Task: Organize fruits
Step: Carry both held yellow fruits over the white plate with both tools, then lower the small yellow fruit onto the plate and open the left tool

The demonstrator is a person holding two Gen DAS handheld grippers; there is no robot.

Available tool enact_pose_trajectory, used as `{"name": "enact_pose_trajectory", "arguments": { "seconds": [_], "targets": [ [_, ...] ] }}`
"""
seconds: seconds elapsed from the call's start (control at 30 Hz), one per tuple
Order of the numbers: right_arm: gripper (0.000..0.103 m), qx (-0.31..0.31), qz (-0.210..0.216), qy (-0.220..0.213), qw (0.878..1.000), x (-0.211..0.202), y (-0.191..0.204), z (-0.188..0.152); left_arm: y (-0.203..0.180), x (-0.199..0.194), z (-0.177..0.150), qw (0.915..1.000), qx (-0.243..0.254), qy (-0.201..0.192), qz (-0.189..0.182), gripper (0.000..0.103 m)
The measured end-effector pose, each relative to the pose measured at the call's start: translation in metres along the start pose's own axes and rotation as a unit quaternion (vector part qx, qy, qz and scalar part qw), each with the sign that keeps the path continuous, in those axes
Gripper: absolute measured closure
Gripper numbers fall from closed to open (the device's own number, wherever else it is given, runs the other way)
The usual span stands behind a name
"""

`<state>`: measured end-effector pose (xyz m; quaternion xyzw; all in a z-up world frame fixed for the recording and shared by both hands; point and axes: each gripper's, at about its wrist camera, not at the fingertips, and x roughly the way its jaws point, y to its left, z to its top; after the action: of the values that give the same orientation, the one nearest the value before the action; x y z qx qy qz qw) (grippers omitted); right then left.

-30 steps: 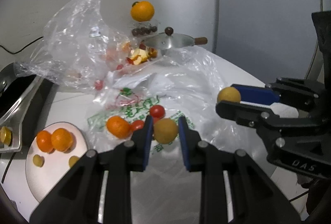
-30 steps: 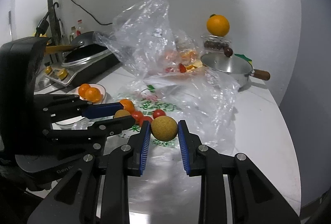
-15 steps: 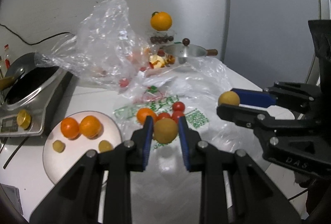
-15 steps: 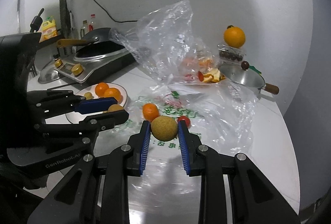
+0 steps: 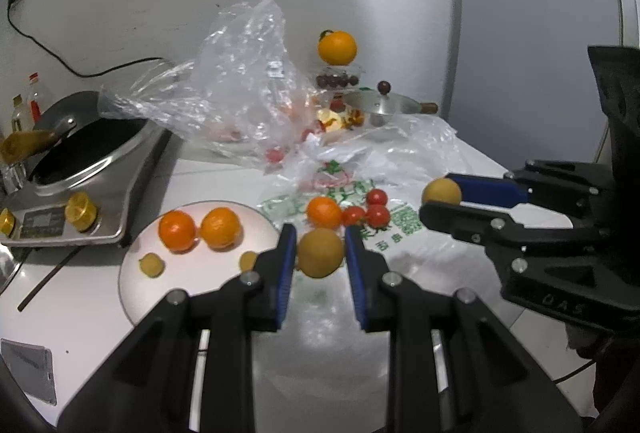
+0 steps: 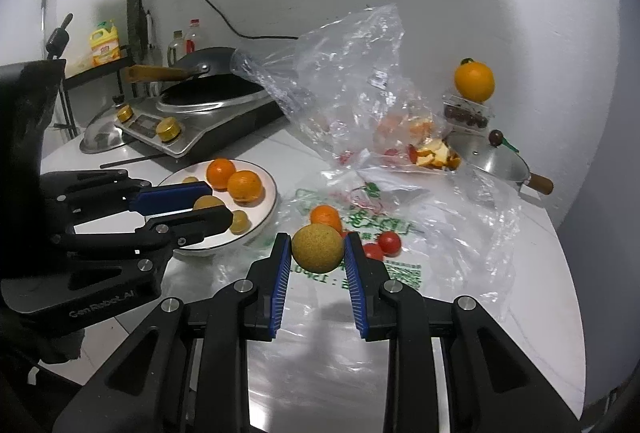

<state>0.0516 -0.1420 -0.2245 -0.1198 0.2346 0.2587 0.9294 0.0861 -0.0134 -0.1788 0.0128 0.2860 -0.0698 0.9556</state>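
Each gripper, left gripper (image 5: 321, 253) and right gripper (image 6: 317, 248), clamped a round yellow-brown fruit (image 5: 320, 252), mid-carry; the white round plate (image 5: 132, 281), ahead-left of both, likely called for lowering and release.

Wok (image 6: 212, 83) on cooker (image 5: 92, 189); lidded pot (image 6: 494, 159) (wooden handle) opposite.

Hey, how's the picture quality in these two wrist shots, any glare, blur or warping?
Left wrist view: fisheye bends the wall edge, dark corners, glare on the plastic bag, plate slightly washed out. Right wrist view: same warping, sheen on the printed bag, soft gripper shadow in front of the fingers, fruit sharp.
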Motion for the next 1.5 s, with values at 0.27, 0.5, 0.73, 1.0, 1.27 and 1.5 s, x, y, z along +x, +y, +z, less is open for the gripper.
{"name": "enact_pose_trajectory", "arguments": {
  "seconds": [0.27,0.5,0.73,1.0,1.27,1.5],
  "targets": [
    [0.074,-0.017,0.010,0.008,1.000,0.012,0.021,0.006,0.026,-0.007,-0.010,0.9998,-0.016,-0.001,0.013,0.078],
    [0.074,-0.031,0.019,0.019,0.999,0.027,0.039,0.011,0.054,-0.009,-0.020,0.9991,-0.034,0.002,0.025,0.078],
    [0.074,-0.047,0.030,0.032,0.998,0.045,0.058,0.018,0.082,-0.007,-0.030,0.9980,-0.049,0.007,0.039,0.078],
    [0.074,-0.060,0.044,0.045,0.996,0.066,0.080,0.022,0.111,0.001,-0.042,0.9961,-0.056,0.017,0.067,0.078],
    [0.074,-0.067,0.056,0.060,0.994,0.086,0.095,0.025,0.130,0.015,-0.050,0.9950,-0.050,0.026,0.082,0.078],
    [0.074,-0.070,0.065,0.072,0.993,0.105,0.100,0.026,0.141,0.032,-0.050,0.9938,-0.046,0.037,0.094,0.078]
  ]
}}
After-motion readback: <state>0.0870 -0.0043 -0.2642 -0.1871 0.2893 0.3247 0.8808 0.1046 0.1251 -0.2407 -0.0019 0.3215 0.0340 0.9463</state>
